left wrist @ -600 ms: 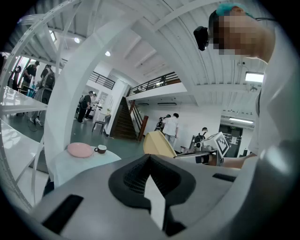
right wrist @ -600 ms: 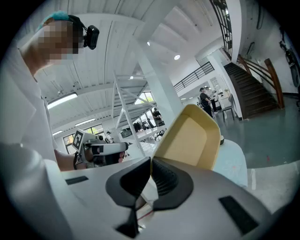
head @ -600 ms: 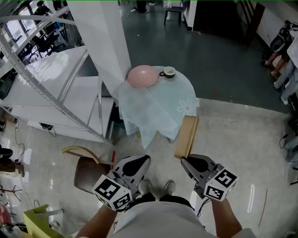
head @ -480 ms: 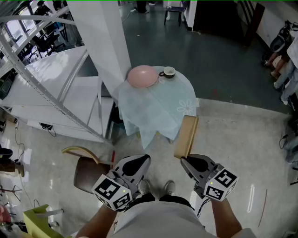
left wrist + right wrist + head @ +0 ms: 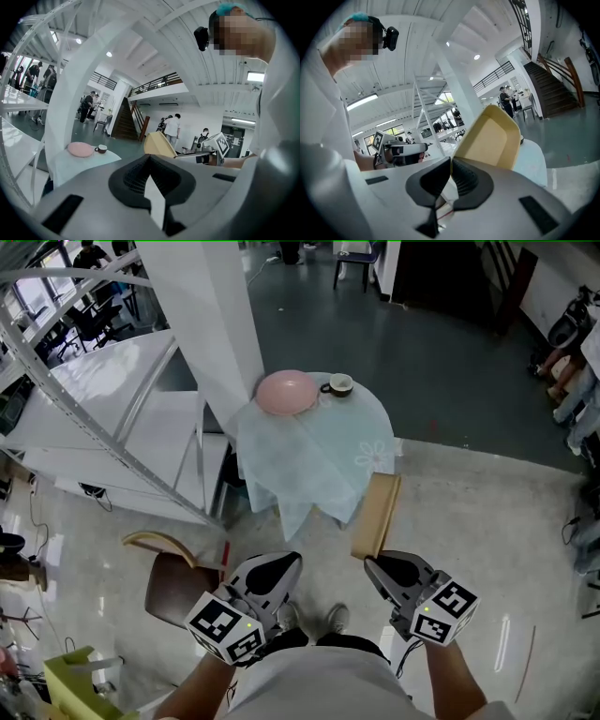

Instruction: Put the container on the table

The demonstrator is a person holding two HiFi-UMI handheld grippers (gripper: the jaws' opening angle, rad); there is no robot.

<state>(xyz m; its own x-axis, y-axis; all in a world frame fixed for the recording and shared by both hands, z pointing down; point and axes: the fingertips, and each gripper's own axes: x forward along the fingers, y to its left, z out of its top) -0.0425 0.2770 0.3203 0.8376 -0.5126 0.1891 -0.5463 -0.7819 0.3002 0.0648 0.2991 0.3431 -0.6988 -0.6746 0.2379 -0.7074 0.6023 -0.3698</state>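
I have my right gripper (image 5: 374, 564) clamped on the rim of the tan container (image 5: 376, 515), which is held in the air off the near right corner of the table (image 5: 309, 460), not on it. My left gripper (image 5: 285, 564) has its jaws pressed together on nothing.

Matt tan container (image 5: 376, 516), thin creased cloth tablecloth (image 5: 309, 456), glossy polished floor (image 5: 487, 521), smooth pink plate (image 5: 287, 393)

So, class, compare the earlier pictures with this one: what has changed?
Nothing visibly moved; only the head view shifts slightly. The right gripper still clamps the container short of the table, and the left gripper stays shut and empty.
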